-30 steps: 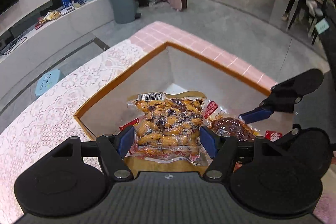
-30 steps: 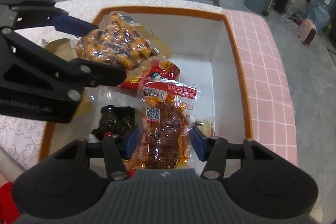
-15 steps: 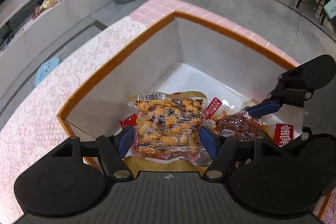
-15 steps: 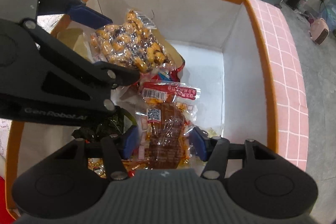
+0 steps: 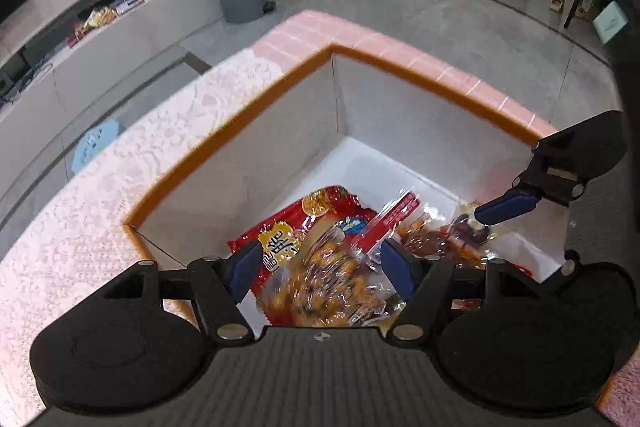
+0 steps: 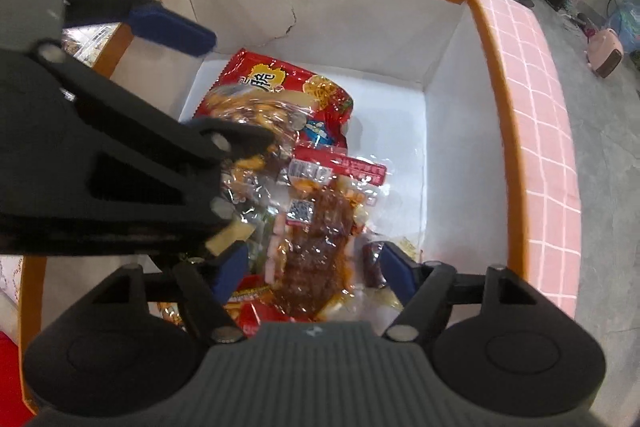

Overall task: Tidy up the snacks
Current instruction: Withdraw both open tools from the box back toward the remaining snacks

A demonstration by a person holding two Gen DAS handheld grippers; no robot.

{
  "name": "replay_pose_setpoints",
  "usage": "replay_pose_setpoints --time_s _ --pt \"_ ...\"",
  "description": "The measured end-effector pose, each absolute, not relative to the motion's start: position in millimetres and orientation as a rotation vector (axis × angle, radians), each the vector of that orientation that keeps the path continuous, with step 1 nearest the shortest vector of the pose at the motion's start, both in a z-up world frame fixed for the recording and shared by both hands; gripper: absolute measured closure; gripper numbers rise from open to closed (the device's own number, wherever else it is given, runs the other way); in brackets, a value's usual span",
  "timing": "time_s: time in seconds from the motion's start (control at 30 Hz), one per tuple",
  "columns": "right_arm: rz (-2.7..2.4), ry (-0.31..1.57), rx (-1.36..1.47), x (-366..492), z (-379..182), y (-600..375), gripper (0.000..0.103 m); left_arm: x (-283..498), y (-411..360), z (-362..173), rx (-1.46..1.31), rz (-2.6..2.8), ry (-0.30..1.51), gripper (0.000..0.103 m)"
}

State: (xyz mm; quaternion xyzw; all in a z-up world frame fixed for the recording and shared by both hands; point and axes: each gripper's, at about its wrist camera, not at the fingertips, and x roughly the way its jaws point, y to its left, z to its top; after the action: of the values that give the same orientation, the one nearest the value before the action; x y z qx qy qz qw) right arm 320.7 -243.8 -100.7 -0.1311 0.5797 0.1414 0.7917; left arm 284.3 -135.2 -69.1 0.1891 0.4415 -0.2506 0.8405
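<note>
Both grippers over an orange-rimmed box (image 5: 224, 143). Left gripper (image 5: 320, 267) spread wide, pads clear of the nut packet (image 5: 328, 287) lying blurred between and below them, atop a red bag (image 6: 280, 83). Right gripper (image 6: 308, 267) opening, jaws apart, pads off the brown meat packet (image 6: 316, 247) between them, on the box's pile.

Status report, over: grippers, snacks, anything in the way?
Left gripper open, nut pack loose under it. Right gripper jaws opening, brown meat pack between, not pressed. Both packs inside box. Nothing blocking.
</note>
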Motion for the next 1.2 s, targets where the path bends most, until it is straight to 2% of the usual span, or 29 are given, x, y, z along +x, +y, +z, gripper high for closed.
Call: replay_pose_setpoints --time_s 0.27,0.5,0.73,1.0,1.2 --pt "0.26 1.235 -0.295 303 -67 -243 0.019 265 -101 -26 0.296 -0.479 0.873 0.024" --pt "0.256 1.136 -0.177 275 -25 -233 0.018 231 -61 11 0.248 -0.411 0.799 0.024" --pt "0.315 1.046 -0.156 241 2 -197 0.018 203 -17 42 0.126 -0.297 0.808 0.024" --pt "0.393 0.971 -0.065 210 22 -158 0.015 163 27 52 0.017 -0.226 0.775 0.024" --pt "0.42 0.937 0.012 193 13 -132 0.015 138 58 44 -0.028 -0.195 0.762 0.024"
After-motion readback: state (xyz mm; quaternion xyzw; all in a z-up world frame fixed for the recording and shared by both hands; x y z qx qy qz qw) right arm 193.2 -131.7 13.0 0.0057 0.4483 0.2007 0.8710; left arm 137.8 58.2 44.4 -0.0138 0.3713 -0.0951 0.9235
